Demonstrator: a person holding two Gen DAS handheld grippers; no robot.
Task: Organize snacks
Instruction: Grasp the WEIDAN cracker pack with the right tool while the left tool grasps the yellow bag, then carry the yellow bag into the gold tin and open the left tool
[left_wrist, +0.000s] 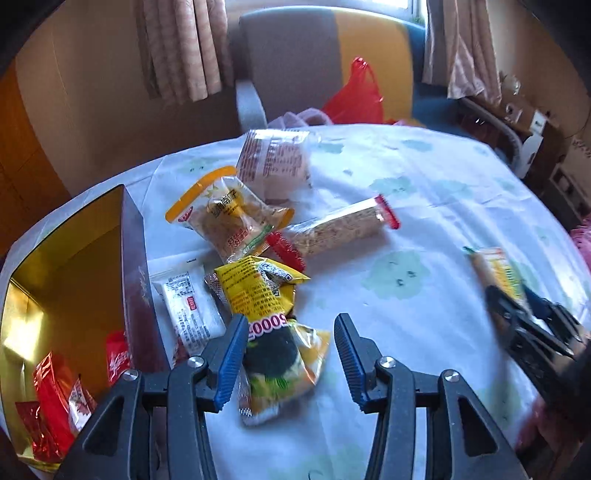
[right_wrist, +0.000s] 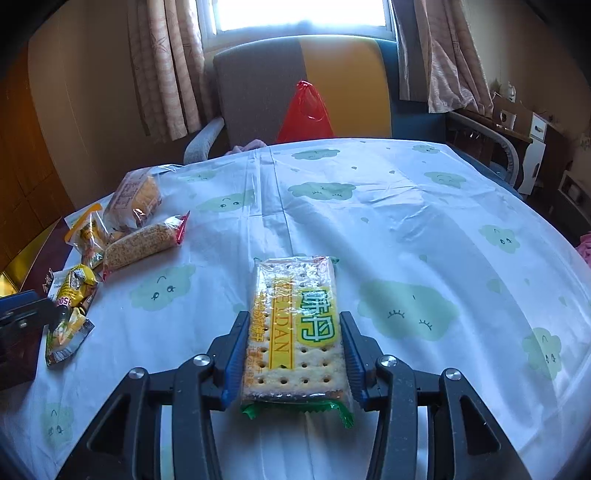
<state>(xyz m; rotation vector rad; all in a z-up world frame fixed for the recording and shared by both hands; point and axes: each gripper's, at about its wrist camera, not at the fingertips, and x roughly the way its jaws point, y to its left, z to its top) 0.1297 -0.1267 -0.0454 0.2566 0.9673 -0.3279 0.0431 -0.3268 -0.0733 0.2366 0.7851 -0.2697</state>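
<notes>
My right gripper (right_wrist: 293, 332) is shut on a clear cracker packet (right_wrist: 295, 325) with a yellow and green label, its pads pressing both long sides. In the left wrist view that packet (left_wrist: 495, 269) shows at the far right, in the right gripper (left_wrist: 517, 314). My left gripper (left_wrist: 291, 328) stands open low over the table. A yellow-green snack packet (left_wrist: 284, 362) lies between its fingers, close to the left one and not squeezed. A gold-lined box (left_wrist: 133, 258) at the left holds red packets (left_wrist: 51, 398).
More snacks lie beside the box: a yellow packet (left_wrist: 258, 288), a white one (left_wrist: 192, 310), an orange-trimmed one (left_wrist: 225, 218), a grain bar (left_wrist: 340, 225) and a pale packet (left_wrist: 273, 162). Behind the cloud-print tablecloth (right_wrist: 406, 206) stands a chair (right_wrist: 258, 81) with a red bag (right_wrist: 306, 114).
</notes>
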